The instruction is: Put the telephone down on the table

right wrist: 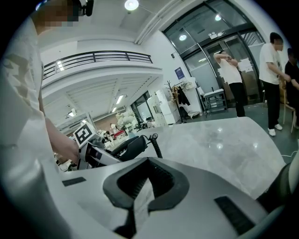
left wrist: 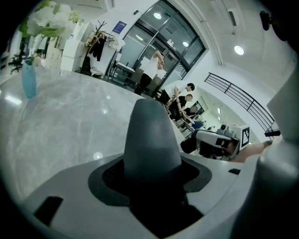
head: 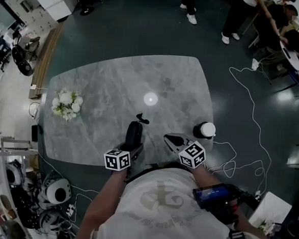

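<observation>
The left gripper (head: pixel 134 150) has its fingers clamped on the black telephone (head: pixel 134 131), a handset that juts forward over the counter's (head: pixel 116 83) near edge. Its coiled cord curls off the far end. Whether it touches the marble I cannot tell. The right gripper (head: pixel 172 140), just beside it along the same edge, appears to have its fingers closed together on nothing. White flowers (head: pixel 67 104) stand near the left edge, and a white container (head: pixel 205 129) stands at the right edge.

Glossy marbled table (head: pixel 116 83), matt plastic telephone (head: pixel 133 133)
</observation>
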The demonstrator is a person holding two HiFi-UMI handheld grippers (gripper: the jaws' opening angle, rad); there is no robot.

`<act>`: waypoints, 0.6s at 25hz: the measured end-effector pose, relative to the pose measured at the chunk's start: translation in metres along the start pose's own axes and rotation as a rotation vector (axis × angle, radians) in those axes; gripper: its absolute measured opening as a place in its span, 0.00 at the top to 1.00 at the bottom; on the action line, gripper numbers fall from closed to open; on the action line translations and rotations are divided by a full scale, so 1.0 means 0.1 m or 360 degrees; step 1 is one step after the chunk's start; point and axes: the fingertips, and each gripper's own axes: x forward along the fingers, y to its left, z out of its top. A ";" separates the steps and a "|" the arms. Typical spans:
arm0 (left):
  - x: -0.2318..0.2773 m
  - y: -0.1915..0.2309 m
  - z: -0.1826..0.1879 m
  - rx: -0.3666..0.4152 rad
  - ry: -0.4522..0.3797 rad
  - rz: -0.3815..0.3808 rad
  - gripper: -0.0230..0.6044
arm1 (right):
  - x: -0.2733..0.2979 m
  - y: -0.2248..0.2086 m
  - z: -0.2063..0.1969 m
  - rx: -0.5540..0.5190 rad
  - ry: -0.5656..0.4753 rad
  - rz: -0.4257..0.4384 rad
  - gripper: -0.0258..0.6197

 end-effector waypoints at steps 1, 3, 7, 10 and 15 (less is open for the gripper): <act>0.02 0.00 0.02 0.0007 0.0008 0.0004 0.52 | 0.01 -0.01 -0.01 0.0009 0.0004 0.0002 0.94; 0.07 0.00 0.07 0.0024 0.0021 0.0010 0.52 | 0.02 -0.05 -0.02 0.0024 0.0010 0.0003 0.94; 0.20 0.02 0.19 0.0059 0.0043 0.0021 0.52 | 0.07 -0.14 -0.02 0.0045 0.0014 0.0007 0.94; 0.29 0.06 0.25 0.0079 0.0061 0.0030 0.52 | 0.12 -0.21 -0.02 0.0065 0.0015 0.0012 0.94; 0.46 0.05 0.40 0.0146 0.0094 0.0041 0.52 | 0.17 -0.32 0.00 0.0088 0.0019 0.0018 0.94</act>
